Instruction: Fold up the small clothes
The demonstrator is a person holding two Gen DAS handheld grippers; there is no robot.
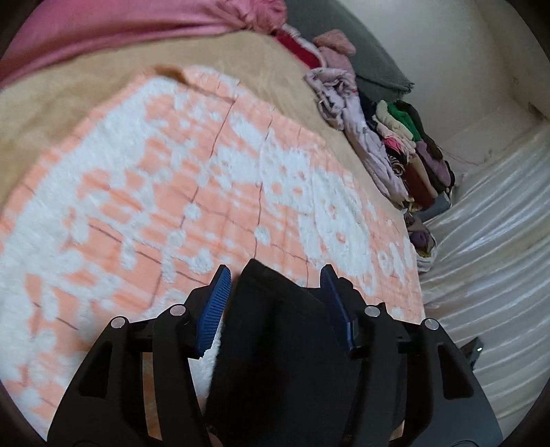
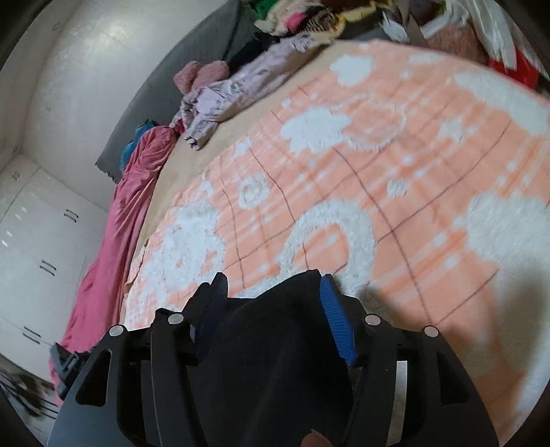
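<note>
- Black fabric fills the bottom centre of the left wrist view: a dark garment (image 1: 275,326) sits between the blue pads (image 1: 213,309) of the left gripper (image 1: 275,275). The jaws are spread, with a clear gap on the left pad's side, so nothing is pinched; on the right pad I cannot tell whether cloth touches.
- It lies low over the peach and white blanket (image 1: 154,172), the flat working surface, which looks like the reason it was brought here.
- A heap of clothes (image 1: 395,144) runs down the upper right of the frame, probably waiting its turn; a pink sheet (image 1: 103,24) crosses the top left.
- Over to the right wrist view: the same dark garment (image 2: 275,344) again at bottom centre, between the pads of the right gripper (image 2: 273,278). Jaws parted here too; cloth brushes the right pad (image 2: 337,319), yet no squeeze shows.
- The blanket (image 2: 395,154) spreads across the right and centre, the clothes heap (image 2: 302,17) along the top edge, the pink sheet (image 2: 113,223) down the left.
- My read: both ends are being set down together, so the fold lands square.
</note>
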